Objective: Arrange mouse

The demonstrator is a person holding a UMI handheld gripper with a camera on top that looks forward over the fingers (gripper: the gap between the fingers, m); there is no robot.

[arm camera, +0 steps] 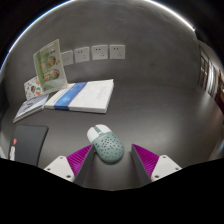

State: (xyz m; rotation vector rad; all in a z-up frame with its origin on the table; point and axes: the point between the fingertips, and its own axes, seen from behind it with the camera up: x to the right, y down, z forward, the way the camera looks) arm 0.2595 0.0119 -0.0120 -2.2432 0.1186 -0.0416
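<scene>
A pale green mouse [107, 148] with dark speckles and a white front lies on the grey table [150, 115]. It sits between the tips of my two fingers, with a gap at either side. My gripper [112, 156] is open; its magenta pads [76, 160] stand on both sides of the mouse. The mouse rests on the table on its own.
A dark mouse mat [27, 142] lies to the left of the fingers. Beyond the mouse are stacked books [82, 96] with a blue spine, papers, and an upright booklet [47, 62]. Wall sockets [100, 51] line the back wall.
</scene>
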